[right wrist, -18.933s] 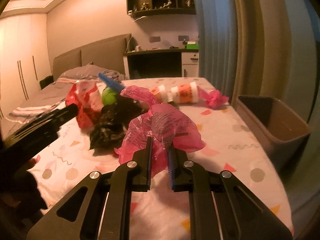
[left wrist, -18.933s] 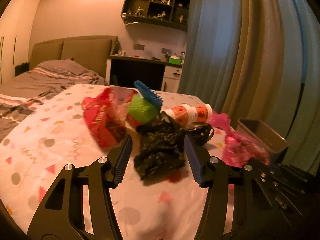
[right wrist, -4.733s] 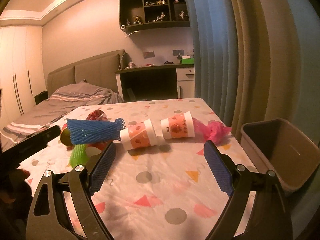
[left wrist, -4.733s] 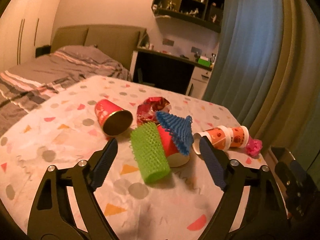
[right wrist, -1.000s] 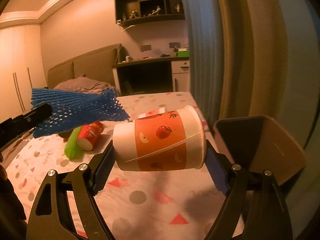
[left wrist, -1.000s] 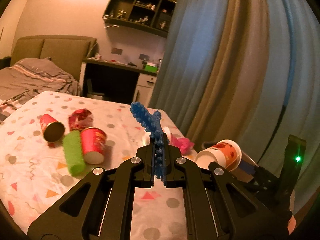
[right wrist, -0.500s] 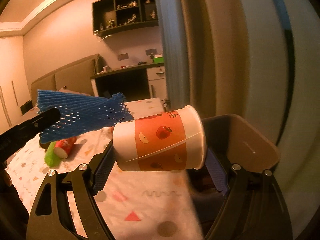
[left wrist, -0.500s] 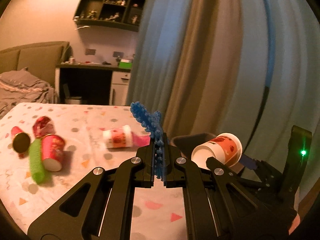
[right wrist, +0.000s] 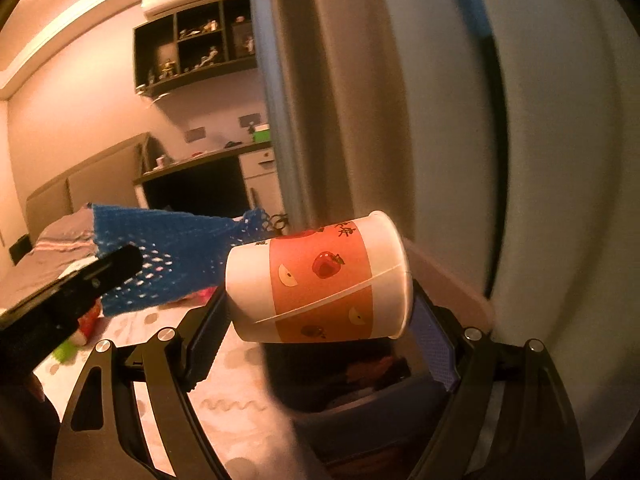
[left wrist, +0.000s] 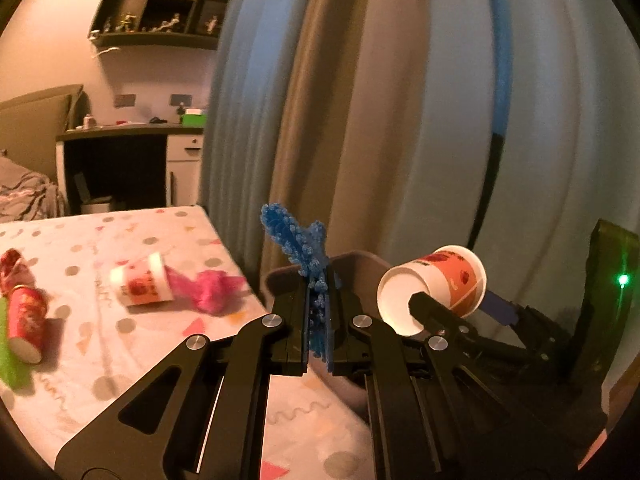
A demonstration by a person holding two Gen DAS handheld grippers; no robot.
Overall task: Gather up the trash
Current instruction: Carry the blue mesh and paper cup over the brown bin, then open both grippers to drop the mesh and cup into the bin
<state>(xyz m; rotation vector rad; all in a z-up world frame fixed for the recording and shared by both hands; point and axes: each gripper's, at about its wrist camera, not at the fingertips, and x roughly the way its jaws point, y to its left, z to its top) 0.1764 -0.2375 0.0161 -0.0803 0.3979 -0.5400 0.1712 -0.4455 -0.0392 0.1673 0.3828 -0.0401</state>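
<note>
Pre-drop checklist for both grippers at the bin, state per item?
1. Left gripper shut on the blue foam net: ok.
2. Right gripper clamping the paper cup end to end: ok.
3. Cup over the bin opening: ok in the right wrist view.
4. Net over the bin: cannot tell; its tip shows against the rim, but the depth is unclear.
5. Room in the bin: ok, only some dark trash at the bottom.
6. Table cleared: not ok; a second cup, pink wrapper and red cup remain.
</note>
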